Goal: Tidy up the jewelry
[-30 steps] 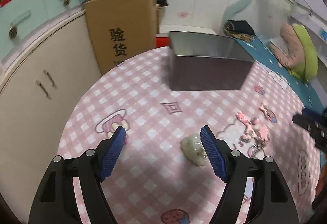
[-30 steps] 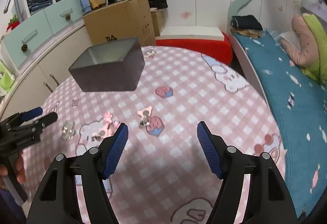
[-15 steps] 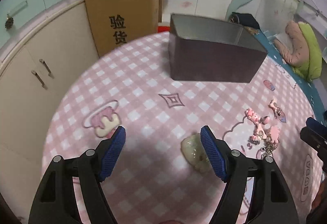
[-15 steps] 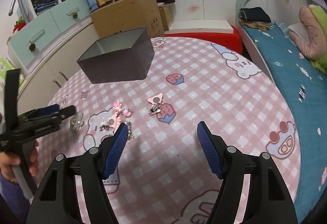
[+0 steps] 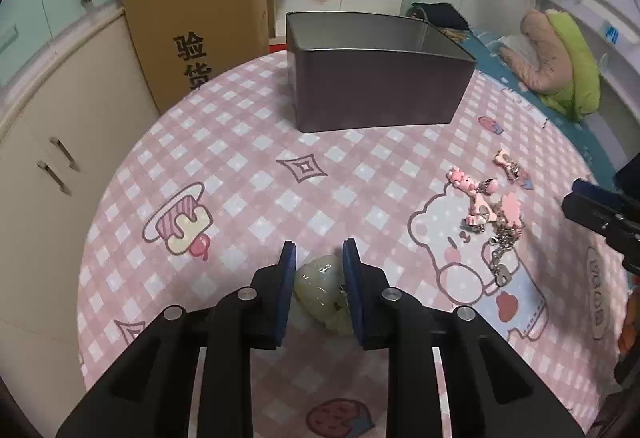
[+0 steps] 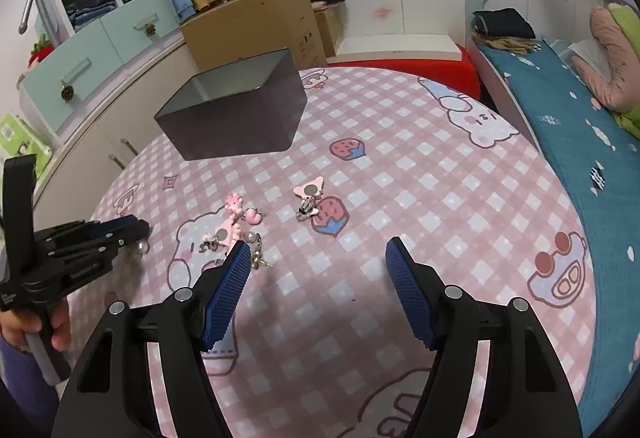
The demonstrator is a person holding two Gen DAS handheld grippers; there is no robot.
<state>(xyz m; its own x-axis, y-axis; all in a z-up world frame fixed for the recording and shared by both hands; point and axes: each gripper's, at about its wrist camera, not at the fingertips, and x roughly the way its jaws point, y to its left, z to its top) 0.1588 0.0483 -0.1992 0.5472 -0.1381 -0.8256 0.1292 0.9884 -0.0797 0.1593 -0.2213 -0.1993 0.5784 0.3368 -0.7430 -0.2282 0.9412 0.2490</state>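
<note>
My left gripper (image 5: 318,270) is shut on a pale translucent jewelry piece (image 5: 320,292) that rests on the pink checked tablecloth (image 5: 248,166). In the right wrist view the left gripper (image 6: 138,228) shows at the left over that piece. A cluster of pink charms and metal clasps (image 5: 490,218) lies to its right, and shows in the right wrist view (image 6: 236,226). A separate pink clip (image 6: 310,196) lies near a strawberry print. My right gripper (image 6: 316,278) is open and empty, above the cloth just right of the cluster. A dark open tin box (image 5: 372,78) stands at the far side.
A cardboard box (image 5: 200,34) stands behind the table at the left, with cream cabinets (image 5: 52,126) beside it. A bed with a teal cover (image 6: 580,110) runs along the right. The table's round edge curves close on the left.
My left gripper's jaws have closed from wide open onto the pale jewelry piece. The right gripper has moved closer to the pink charm cluster and stays open.
</note>
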